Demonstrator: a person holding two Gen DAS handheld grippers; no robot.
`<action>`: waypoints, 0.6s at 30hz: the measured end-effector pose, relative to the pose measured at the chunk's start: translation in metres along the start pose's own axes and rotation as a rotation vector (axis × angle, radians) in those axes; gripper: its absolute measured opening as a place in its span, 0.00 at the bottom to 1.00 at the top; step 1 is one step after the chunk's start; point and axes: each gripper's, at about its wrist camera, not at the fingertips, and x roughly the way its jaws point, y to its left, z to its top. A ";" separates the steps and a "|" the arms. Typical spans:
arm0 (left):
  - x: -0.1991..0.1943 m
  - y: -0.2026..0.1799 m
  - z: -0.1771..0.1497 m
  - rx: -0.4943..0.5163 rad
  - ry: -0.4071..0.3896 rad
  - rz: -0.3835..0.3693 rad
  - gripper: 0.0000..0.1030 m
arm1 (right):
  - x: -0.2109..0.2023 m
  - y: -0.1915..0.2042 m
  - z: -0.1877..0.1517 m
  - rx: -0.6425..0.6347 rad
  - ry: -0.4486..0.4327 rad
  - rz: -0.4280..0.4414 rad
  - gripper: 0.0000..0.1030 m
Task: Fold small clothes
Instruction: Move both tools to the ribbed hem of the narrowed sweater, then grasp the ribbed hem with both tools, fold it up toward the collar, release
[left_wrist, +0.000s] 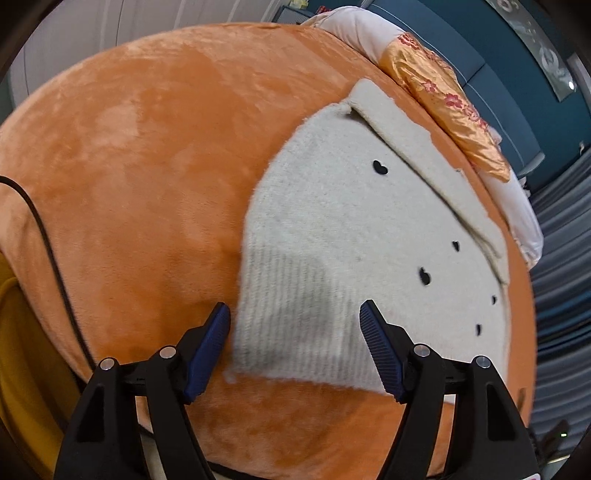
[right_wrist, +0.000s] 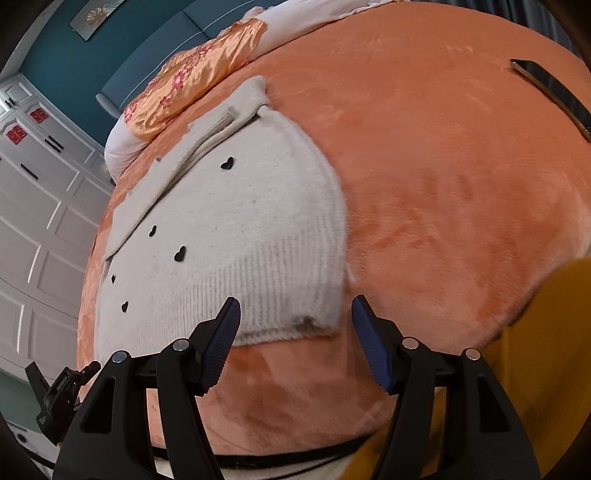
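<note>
A small cream knit sweater (left_wrist: 351, 229) with black heart marks lies flat on the orange plush bed cover (left_wrist: 147, 166), its sleeves folded across the far side. My left gripper (left_wrist: 295, 317) is open just above the sweater's near left hem corner, holding nothing. In the right wrist view the same sweater (right_wrist: 240, 229) lies on the cover (right_wrist: 443, 184). My right gripper (right_wrist: 295, 314) is open over the ribbed hem's near right corner, empty.
An orange floral satin pillow (left_wrist: 443, 103) and white bedding (left_wrist: 524, 218) lie at the head of the bed. A dark phone (right_wrist: 554, 92) lies on the cover at far right. A black cable (left_wrist: 48, 240) runs along the bed's left edge. A white wardrobe (right_wrist: 37, 221) stands beyond.
</note>
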 end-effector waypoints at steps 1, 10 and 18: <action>0.000 0.000 0.001 -0.007 0.006 -0.017 0.67 | 0.005 0.002 0.001 -0.003 0.004 0.001 0.59; 0.003 -0.019 0.013 0.024 0.066 -0.065 0.06 | 0.010 0.014 0.008 -0.036 0.004 0.027 0.06; -0.077 -0.039 0.011 0.121 -0.028 -0.150 0.04 | -0.076 0.025 0.005 -0.128 -0.149 0.109 0.03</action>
